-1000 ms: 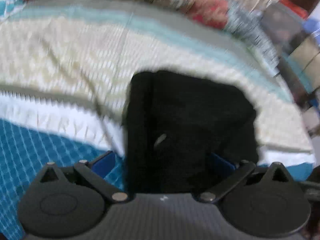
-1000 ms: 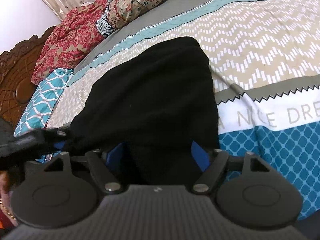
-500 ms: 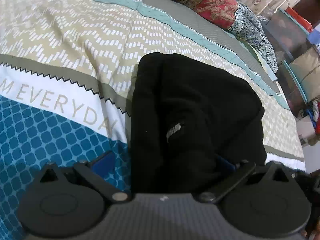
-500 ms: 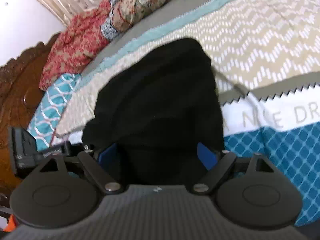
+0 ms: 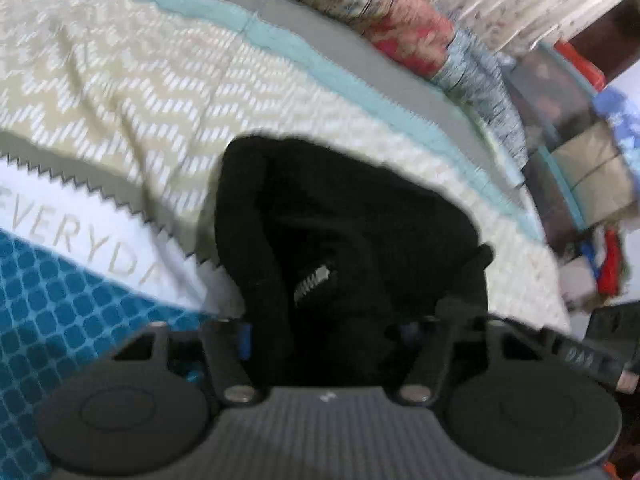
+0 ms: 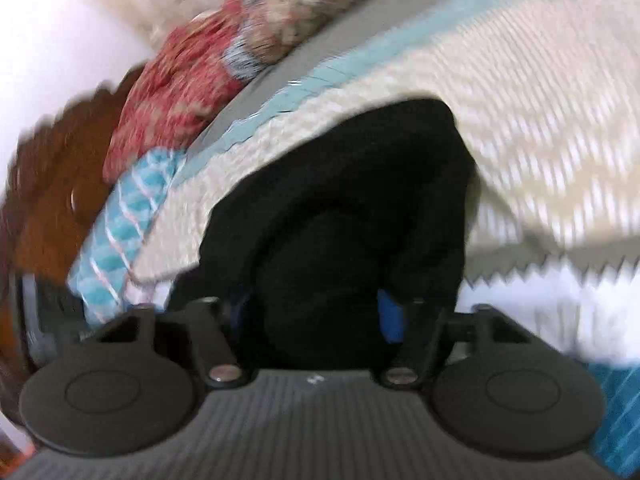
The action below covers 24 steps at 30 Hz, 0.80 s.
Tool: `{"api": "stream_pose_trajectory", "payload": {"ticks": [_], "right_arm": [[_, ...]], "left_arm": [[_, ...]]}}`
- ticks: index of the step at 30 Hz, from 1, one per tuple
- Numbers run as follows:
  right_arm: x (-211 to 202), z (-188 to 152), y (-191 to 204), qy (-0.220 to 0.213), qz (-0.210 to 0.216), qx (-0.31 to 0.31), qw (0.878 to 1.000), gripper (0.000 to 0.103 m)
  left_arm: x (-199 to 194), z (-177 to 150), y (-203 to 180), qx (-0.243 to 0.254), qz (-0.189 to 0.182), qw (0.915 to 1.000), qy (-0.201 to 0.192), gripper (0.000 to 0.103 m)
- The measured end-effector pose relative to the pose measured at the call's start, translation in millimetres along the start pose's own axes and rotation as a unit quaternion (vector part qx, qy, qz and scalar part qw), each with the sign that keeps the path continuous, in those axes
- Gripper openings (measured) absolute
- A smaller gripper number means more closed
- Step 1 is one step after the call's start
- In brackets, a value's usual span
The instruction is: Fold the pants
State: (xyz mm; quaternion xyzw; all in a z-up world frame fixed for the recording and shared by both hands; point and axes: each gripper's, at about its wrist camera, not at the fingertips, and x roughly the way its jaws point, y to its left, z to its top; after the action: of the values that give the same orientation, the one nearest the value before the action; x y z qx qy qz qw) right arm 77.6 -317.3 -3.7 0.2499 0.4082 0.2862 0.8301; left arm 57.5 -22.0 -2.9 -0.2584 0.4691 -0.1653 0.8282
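The black pants [image 5: 360, 240] lie folded in a thick bundle on the patterned bedspread [image 5: 120, 80]. A white label [image 5: 312, 280] shows on the cloth. My left gripper [image 5: 324, 332] has its jaws closed in on the near edge of the pants, with cloth bunched between the blue pads. In the right wrist view the pants [image 6: 352, 208] fill the middle, and my right gripper [image 6: 316, 312] is likewise closed on their near edge. The fingertips are buried in black cloth. Both views are motion-blurred.
Red floral pillows [image 5: 400, 20] and a curtain lie at the far side of the bed. Boxes and clutter [image 5: 580, 140] stand at the right. In the right wrist view a carved wooden headboard [image 6: 52, 184] and a teal pillow [image 6: 120, 232] are at the left.
Both grippers' jaws have narrowed onto the near edge of the pants. The cloth now bunches up between them, and both views have shifted and blurred.
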Motion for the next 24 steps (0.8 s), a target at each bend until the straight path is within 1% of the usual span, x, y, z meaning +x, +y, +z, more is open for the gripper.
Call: {"api": "stream_pose_trajectory", "payload": {"ticks": [1, 4, 6, 7, 8, 10, 12, 14, 16, 18, 19, 20, 21, 22, 23, 24], "right_arm": [[-6, 5, 7, -0.008, 0.010, -0.015, 1.000, 0.045], [-28, 30, 36, -0.073, 0.030, -0.083, 0.993, 0.042], [-33, 54, 48, -0.109, 0.025, -0.116, 0.987, 0.041], [-34, 68, 50, -0.124, 0.018, -0.132, 0.983, 0.041], [-33, 83, 49, -0.137, 0.011, -0.144, 0.980, 0.041], [-27, 115, 41, -0.158, 0.001, -0.148, 0.976, 0.041], [-20, 143, 31, -0.177, -0.013, -0.150, 0.973, 0.041], [-8, 166, 18, -0.193, -0.030, -0.152, 0.969, 0.041], [8, 186, 1, -0.203, -0.051, -0.153, 0.966, 0.041], [32, 203, -23, -0.199, -0.070, -0.139, 0.968, 0.041], [40, 205, -35, -0.195, -0.079, -0.130, 0.969, 0.041], [53, 207, -50, -0.186, -0.093, -0.111, 0.972, 0.041], [67, 208, -64, -0.171, -0.109, -0.090, 0.975, 0.042], [83, 208, -77, -0.149, -0.137, -0.071, 0.977, 0.043], [98, 205, -89, -0.127, -0.177, -0.060, 0.974, 0.051], [102, 202, -94, -0.125, -0.196, -0.052, 0.971, 0.062]], "left_arm": [[-5, 6, -9, 0.010, -0.013, 0.9998, -0.010, 0.052], [-13, 31, -44, 0.069, -0.029, 0.9960, -0.048, 0.052], [-6, 61, -66, 0.108, -0.033, 0.9910, -0.072, 0.052], [-2, 75, -74, 0.116, -0.033, 0.9894, -0.081, 0.052], [4, 94, -80, 0.120, -0.036, 0.9879, -0.091, 0.052], [19, 126, -91, 0.130, -0.046, 0.9838, -0.114, 0.052], [41, 159, -101, 0.143, -0.048, 0.9790, -0.137, 0.052], [71, 182, -107, 0.142, -0.049, 0.9781, -0.144, 0.052], [103, 200, -110, 0.139, -0.045, 0.9789, -0.143, 0.052], [138, 215, -105, 0.137, -0.028, 0.9809, -0.136, 0.052], [155, 218, -98, 0.133, -0.014, 0.9827, -0.128, 0.053], [175, 221, -92, 0.126, 0.010, 0.9851, -0.117, 0.055], [194, 222, -85, 0.119, 0.044, 0.9869, -0.100, 0.055], [211, 223, -80, 0.116, 0.088, 0.9859, -0.083, 0.057], [220, 218, -76, 0.118, 0.121, 0.9828, -0.074, 0.072], [222, 216, -74, 0.118, 0.127, 0.9821, -0.073, 0.076]]}}
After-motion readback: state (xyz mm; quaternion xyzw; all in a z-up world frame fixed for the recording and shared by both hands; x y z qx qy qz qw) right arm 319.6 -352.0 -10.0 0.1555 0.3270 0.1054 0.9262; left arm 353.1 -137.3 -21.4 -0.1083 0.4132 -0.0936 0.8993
